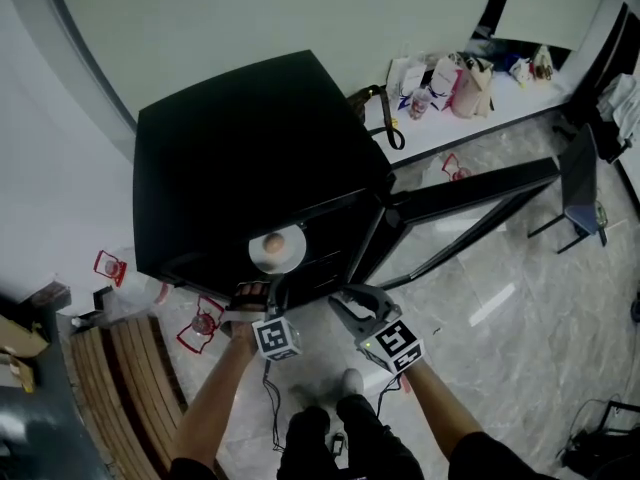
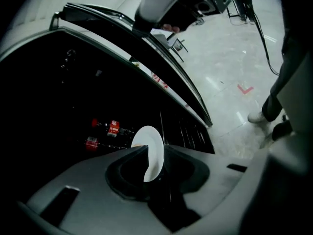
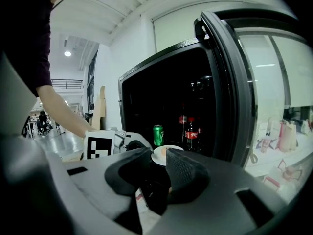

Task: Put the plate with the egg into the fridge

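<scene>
Two grippers at the open black fridge (image 1: 230, 148). The round white plate (image 1: 280, 258) with the brown egg (image 1: 272, 242) lies inside on a shelf, near a green can (image 3: 158, 134) and red-labelled cola bottles (image 3: 191, 131). Left gripper (image 1: 263, 290): jaws wide apart, with the plate rim at their tips, unclamped. Right gripper (image 1: 342, 302): I read its jaws as partly apart and empty, by the glass door (image 1: 470, 193).
</scene>
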{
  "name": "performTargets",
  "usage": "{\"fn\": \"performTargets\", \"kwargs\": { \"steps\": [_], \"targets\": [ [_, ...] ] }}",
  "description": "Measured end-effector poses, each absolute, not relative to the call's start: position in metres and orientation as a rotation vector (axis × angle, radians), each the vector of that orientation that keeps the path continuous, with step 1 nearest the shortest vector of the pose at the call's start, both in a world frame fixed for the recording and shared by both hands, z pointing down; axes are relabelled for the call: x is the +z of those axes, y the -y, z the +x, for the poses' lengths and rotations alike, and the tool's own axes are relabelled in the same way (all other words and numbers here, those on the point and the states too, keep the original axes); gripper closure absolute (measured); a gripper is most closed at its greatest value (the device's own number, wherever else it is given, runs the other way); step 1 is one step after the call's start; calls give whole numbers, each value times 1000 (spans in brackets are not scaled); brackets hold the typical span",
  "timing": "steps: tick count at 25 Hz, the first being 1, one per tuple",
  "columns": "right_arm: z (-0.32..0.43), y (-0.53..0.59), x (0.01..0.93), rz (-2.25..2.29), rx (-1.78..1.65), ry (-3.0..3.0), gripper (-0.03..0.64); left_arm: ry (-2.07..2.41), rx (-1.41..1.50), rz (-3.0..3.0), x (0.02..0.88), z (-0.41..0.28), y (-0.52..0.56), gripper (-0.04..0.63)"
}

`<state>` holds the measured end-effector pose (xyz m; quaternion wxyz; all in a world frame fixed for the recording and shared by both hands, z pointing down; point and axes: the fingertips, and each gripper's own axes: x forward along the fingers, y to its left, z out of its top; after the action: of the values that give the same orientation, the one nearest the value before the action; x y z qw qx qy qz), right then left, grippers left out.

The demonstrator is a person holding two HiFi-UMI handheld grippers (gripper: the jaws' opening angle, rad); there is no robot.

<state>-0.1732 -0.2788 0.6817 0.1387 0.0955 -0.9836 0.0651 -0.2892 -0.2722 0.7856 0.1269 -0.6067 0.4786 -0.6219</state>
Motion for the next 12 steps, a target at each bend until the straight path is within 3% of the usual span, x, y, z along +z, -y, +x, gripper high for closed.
{"fn": "performTargets", "kwargs": {
  "steps": [3,12],
  "targets": [
    [-160,268,667,317,223,2829,506,-1523,-1672,-1876,760,-269,253,584],
    [-109,225,562,564,190,2897,506,-1938,-815,-2341,581,-172,214,586]
  ]
}}
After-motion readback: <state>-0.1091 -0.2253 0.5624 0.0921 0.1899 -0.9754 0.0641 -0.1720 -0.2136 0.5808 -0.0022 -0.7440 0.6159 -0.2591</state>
